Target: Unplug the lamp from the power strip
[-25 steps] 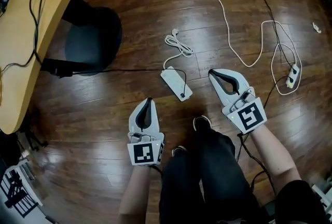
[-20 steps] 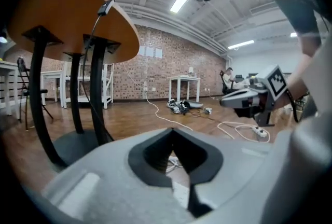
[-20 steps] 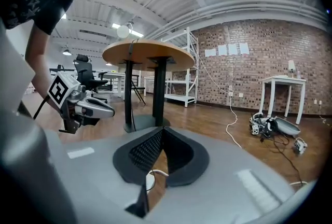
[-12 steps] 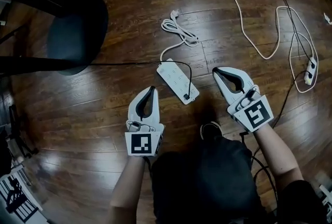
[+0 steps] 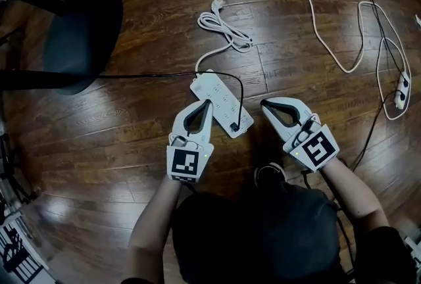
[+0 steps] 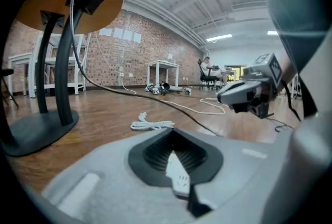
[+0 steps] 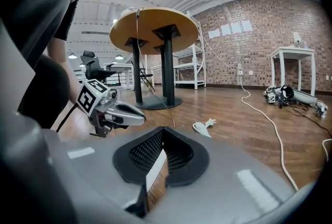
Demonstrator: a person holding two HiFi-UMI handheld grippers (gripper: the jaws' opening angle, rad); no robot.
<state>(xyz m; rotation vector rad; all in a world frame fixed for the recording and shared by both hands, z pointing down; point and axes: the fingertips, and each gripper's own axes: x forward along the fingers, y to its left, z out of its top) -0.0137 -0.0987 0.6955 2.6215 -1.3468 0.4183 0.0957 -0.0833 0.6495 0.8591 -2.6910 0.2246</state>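
**Operator:** 0 steps done so far, I'd say: the black plug (image 5: 234,125) sits in the near end of the power strip (image 5: 220,102) on the wood floor (image 5: 151,138), its cord (image 5: 164,75) running off left

**Supervisor:** And your grippers?

**Operator:** My left gripper (image 5: 206,104) has its jaws pressed together, holding nothing, tips over the strip's left edge; I can't tell if they touch it. My right gripper (image 5: 264,104) is closed and empty too, just beside the strip's right side

**Supervisor:** What's left?

**Operator:** All of it, I judge: open 1 gripper, pinch the plug, steady the strip, pull
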